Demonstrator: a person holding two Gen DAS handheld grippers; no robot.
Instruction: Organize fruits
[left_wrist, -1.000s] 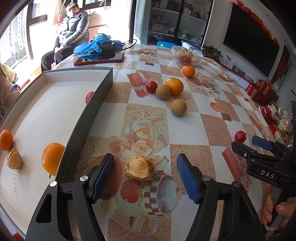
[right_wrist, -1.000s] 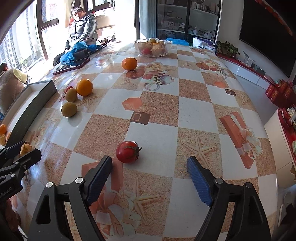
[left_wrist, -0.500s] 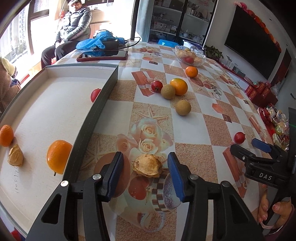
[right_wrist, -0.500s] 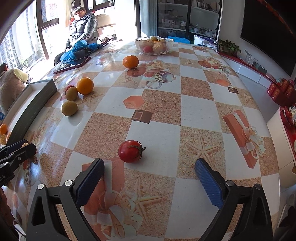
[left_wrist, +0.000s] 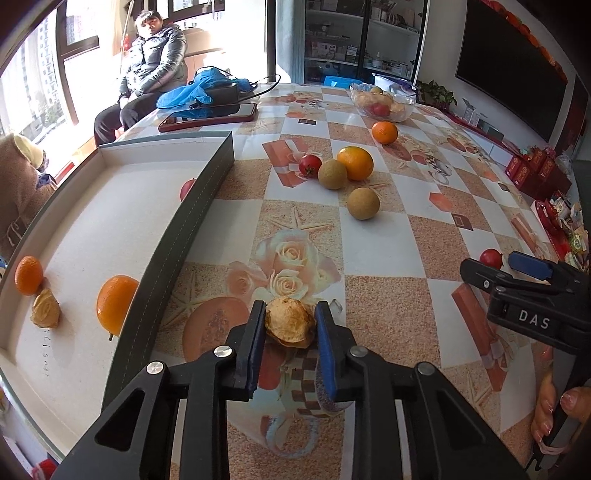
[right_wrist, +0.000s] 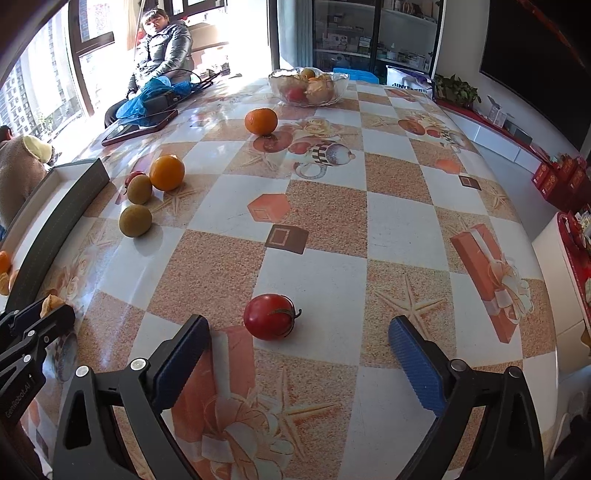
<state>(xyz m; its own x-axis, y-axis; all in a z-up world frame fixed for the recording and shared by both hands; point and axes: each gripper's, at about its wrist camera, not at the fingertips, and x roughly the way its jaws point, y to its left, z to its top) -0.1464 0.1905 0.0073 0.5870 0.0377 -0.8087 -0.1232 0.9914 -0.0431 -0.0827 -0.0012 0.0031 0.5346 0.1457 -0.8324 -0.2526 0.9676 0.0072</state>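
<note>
The left tongs (left_wrist: 290, 328) have just been closed and are clamped on a dried, wrinkled tan fruit (left_wrist: 290, 321), which is pressed by both pads and sits on the patterned bench (left_wrist: 369, 295) just beside the wall of a shallow grey tray (left_wrist: 173, 251). In the tray, an orange (left_wrist: 116, 302) is seen close to that wall, with a second dried fruit (left_wrist: 46, 313) touching a smaller orange (left_wrist: 28, 275) further left; a red fruit (left_wrist: 187, 188) is partly hidden behind the wall.

The right tongs (right_wrist: 299, 343) are held apart, their jaws having just narrowed a little, with nothing gripped. A tomato (right_wrist: 270, 315) lies on the bench just ahead of the gap, nearer the left pad and touched by neither.

Further back on the bench, a cluster is formed by a large orange (left_wrist: 355, 163), a brown round fruit (left_wrist: 332, 174) touching it, and a small red tomato (left_wrist: 309, 165) beside that; another brown fruit (left_wrist: 363, 204) lies near, apart from them. One more orange (left_wrist: 384, 132) is set beyond, near a glass bowl (left_wrist: 382, 103) filled with fruit. A phone (left_wrist: 208, 116) and blue cloth (left_wrist: 199, 92) are seen at the far edge, where a person (left_wrist: 151, 74) is seated.
</note>
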